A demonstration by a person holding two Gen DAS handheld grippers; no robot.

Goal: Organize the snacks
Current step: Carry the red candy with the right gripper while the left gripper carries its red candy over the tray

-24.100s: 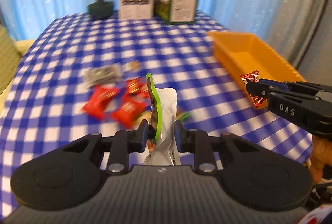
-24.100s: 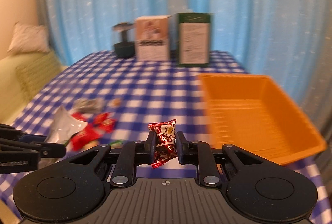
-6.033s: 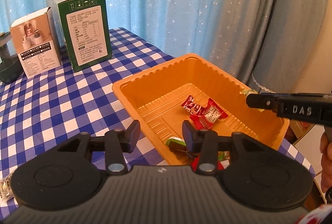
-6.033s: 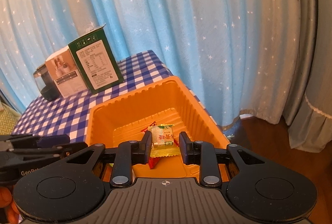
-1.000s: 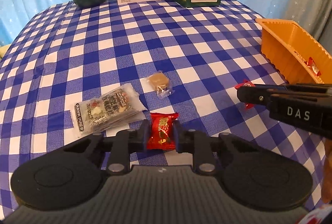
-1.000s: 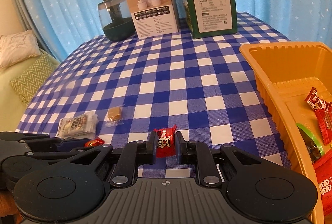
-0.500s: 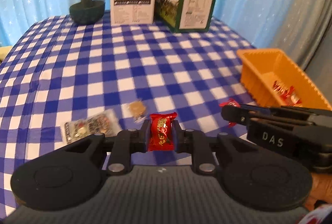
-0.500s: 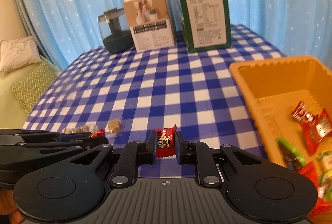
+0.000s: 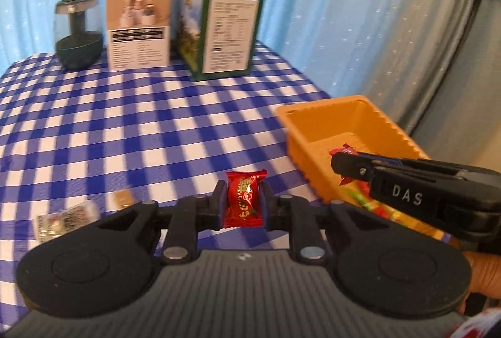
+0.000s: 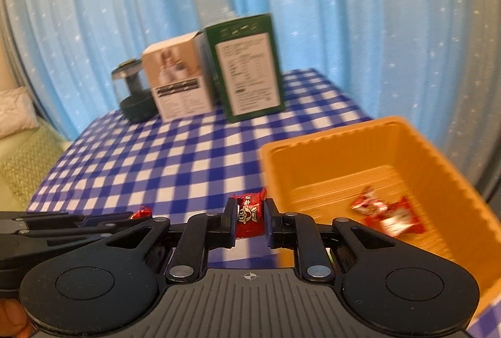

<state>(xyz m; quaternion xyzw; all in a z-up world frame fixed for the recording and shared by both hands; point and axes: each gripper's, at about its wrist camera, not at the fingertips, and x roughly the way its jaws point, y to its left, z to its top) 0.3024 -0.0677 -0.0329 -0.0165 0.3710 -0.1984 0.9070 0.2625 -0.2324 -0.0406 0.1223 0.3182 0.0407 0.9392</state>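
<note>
My left gripper (image 9: 242, 202) is shut on a red wrapped candy (image 9: 243, 202), held above the checked tablecloth left of the orange tray (image 9: 316, 115). My right gripper (image 10: 249, 217) is shut on another red candy (image 10: 249, 214), just left of the tray's near corner (image 10: 272, 156). In the left wrist view the right gripper (image 9: 344, 161) reaches over the tray's near rim. Red wrapped snacks (image 10: 388, 212) lie in the tray. A small tan candy (image 9: 121, 198) and a clear snack packet (image 9: 64, 220) lie on the cloth at the left.
A white box (image 9: 137, 28), a green box (image 9: 224, 28) and a dark jar (image 9: 78, 34) stand at the table's far edge before blue curtains. A green sofa with a pillow (image 10: 15, 156) is left of the table. The table's right edge is just past the tray.
Both grippers have risen and moved right toward the tray with their candies still held. The tray now looms larger in both views.
</note>
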